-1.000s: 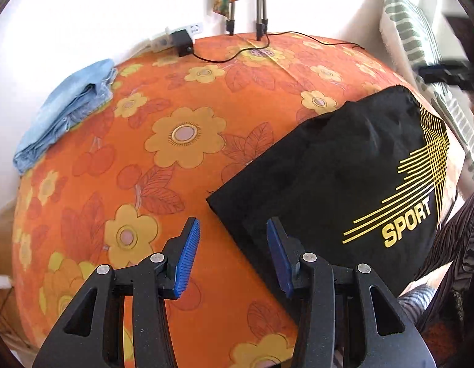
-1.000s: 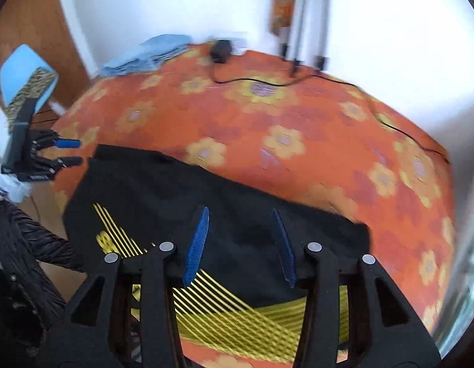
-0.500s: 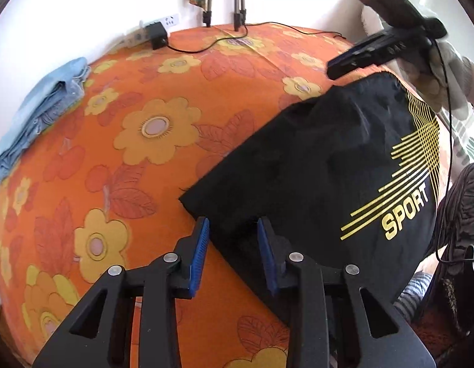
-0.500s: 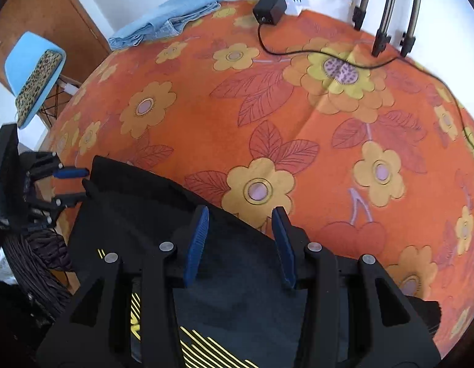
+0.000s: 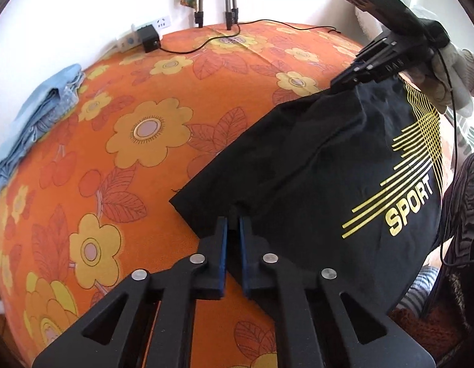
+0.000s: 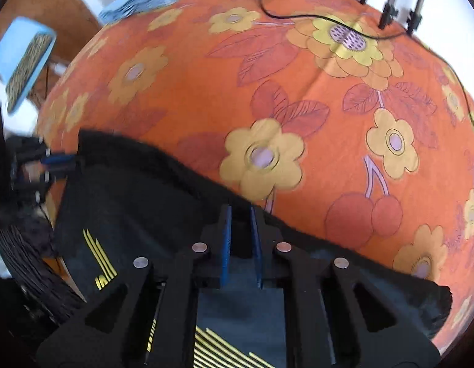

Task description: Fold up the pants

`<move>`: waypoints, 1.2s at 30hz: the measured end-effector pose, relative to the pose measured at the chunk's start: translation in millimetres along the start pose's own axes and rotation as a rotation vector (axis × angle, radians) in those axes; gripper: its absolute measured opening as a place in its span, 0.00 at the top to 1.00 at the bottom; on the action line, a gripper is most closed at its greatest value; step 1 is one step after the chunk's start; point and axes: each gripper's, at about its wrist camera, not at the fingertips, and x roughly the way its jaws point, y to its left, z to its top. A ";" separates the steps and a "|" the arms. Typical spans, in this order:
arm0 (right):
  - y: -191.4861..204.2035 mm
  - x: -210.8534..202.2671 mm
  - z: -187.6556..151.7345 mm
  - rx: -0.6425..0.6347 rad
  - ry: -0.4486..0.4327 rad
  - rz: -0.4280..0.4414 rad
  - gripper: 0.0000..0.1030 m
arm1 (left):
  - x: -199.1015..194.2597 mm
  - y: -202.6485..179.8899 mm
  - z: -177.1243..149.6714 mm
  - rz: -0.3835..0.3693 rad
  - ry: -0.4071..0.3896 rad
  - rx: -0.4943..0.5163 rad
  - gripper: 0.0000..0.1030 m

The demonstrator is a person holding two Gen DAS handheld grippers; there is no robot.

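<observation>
Black pants (image 5: 313, 168) with a yellow SPORT print lie on an orange flowered bedspread (image 5: 139, 128). My left gripper (image 5: 233, 220) is shut on their near edge, close to the left corner, with a tuck of cloth pinched between the blue pads. In the right wrist view my right gripper (image 6: 240, 211) points steeply down at the far edge of the pants (image 6: 129, 208). Its jaws are closing, with black cloth between the pads. The left wrist view shows the right gripper (image 5: 341, 87) pulling that edge up into a peak. The left gripper (image 6: 53, 161) also appears at the left of the right wrist view.
Folded blue jeans (image 5: 37, 122) lie at the bed's far left edge. A power strip with a black adapter (image 5: 148, 38), a cable and tripod legs (image 5: 227, 0) stand by the back wall. A gloved hand (image 5: 451, 70) holds the right gripper. A blue chair (image 6: 22, 61) stands beside the bed.
Both grippers went from open to closed on the pants' edges. The right gripper came down to the far edge, and the cloth there is lifted.
</observation>
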 end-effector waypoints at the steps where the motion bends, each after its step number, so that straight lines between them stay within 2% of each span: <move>1: 3.0 -2.8 -4.6 -0.011 -0.001 -0.006 0.89 | -0.9 -0.5 -0.7 0.001 -0.003 0.001 0.95; 4: 8.3 -4.7 -16.0 -0.034 0.015 -0.013 0.90 | -4.9 -2.6 -2.1 0.009 -0.016 0.004 0.96; 9: 10.3 -10.5 -21.3 -0.083 0.029 -0.044 0.90 | -17.3 -12.2 -7.1 -0.031 -0.028 0.013 0.96; 12: 9.4 -19.6 -12.2 -0.064 -0.008 -0.060 0.83 | -18.7 -19.8 -13.5 -0.084 -0.011 0.005 0.96; 14: 11.5 -22.4 -5.2 -0.068 -0.025 -0.086 0.73 | -18.1 -25.9 -18.3 -0.098 0.006 0.016 0.96; 15: 13.5 -23.0 -1.1 -0.071 -0.036 -0.095 0.71 | -17.4 -29.7 -21.8 -0.102 0.014 0.026 0.96; 19: 24.3 -14.5 11.7 -0.115 -0.041 -0.136 0.71 | -21.7 -33.9 -27.6 -0.103 0.010 0.039 0.96; 23: 24.0 -10.5 17.2 -0.049 -0.083 -0.128 0.71 | -21.4 -33.4 -31.2 -0.119 0.015 0.031 0.96; 26: 31.4 -5.9 18.4 -0.050 -0.084 -0.131 0.71 | -23.4 -34.2 -32.7 -0.128 0.016 0.034 0.96; 28: 40.9 -1.6 14.7 -0.088 -0.070 -0.152 0.68 | -24.4 -35.7 -35.7 -0.129 0.016 0.041 0.96; 29: 46.2 0.6 11.6 -0.112 -0.063 -0.163 0.61 | -24.9 -36.2 -36.5 -0.132 0.015 0.044 0.96; 31: 55.2 5.6 5.2 -0.157 -0.053 -0.193 0.55 | -24.7 -36.3 -36.6 -0.130 0.014 0.045 0.96; 34: 60.7 16.1 -1.6 -0.208 -0.012 -0.255 0.55 | -24.5 -34.8 -36.1 -0.135 0.015 0.035 0.96; 35: 58.9 20.3 -2.6 -0.226 0.007 -0.314 0.54 | -24.3 -34.7 -35.9 -0.136 0.015 0.036 0.96; 36: 55.8 19.1 -1.8 -0.224 0.002 -0.337 0.55 | -24.6 -35.3 -36.2 -0.134 0.015 0.039 0.96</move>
